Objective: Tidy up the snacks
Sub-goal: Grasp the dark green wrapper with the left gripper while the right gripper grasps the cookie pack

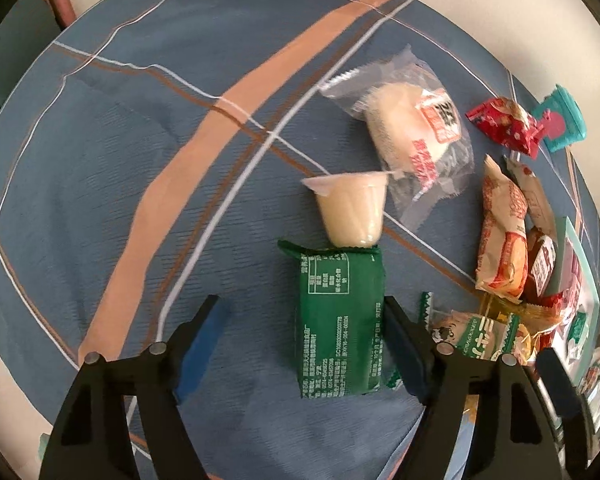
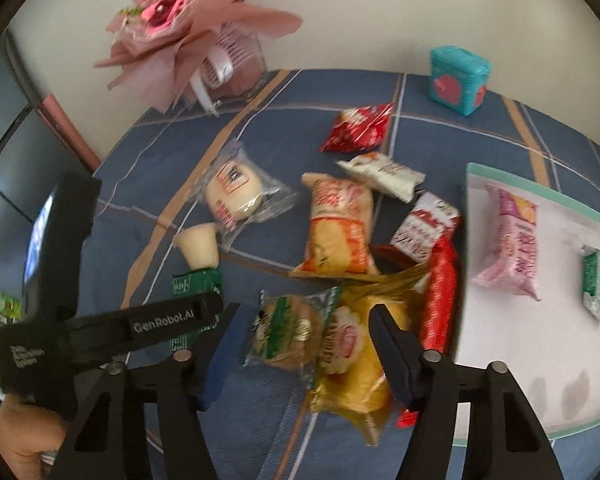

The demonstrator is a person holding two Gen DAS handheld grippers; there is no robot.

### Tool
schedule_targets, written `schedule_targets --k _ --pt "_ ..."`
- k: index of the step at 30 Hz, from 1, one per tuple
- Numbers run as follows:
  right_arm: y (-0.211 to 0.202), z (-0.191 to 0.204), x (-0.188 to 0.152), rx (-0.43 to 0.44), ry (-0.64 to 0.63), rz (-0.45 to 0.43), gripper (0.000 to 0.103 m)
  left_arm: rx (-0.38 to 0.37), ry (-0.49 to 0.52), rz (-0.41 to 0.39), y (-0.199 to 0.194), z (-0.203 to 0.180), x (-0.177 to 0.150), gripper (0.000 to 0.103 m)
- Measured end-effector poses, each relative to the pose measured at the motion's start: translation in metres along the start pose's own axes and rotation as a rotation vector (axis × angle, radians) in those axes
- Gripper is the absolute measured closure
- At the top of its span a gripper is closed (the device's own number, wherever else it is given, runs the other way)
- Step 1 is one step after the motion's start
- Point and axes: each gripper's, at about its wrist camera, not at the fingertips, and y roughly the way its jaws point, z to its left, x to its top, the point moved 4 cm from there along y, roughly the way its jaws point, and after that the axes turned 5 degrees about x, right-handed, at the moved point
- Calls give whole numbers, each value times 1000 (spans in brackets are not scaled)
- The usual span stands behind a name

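Right wrist only: white tray holds pink packet. Left wrist only: left gripper spread, green packet between, right pad touching. Right gripper spread around bun packet, yellow packet.

My left wrist cam looks steeply down, close over the green packet. Right cam tilts shallower toward the tray. Both share the pudding cup.

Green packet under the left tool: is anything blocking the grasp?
Nothing lies between the left tool and the green packet, which sits between its open fingers. A jelly cup touches the packet's far end, clear of the fingers.
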Motion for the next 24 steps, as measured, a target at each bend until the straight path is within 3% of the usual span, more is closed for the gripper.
schedule_targets --k 19,24 --pt "39 25 -9 -19 -38 82 42 -38 -75 12 5 56 10 24" --pt "51 30 -14 21 -15 116 42 -37 -74 1 4 69 10 24"
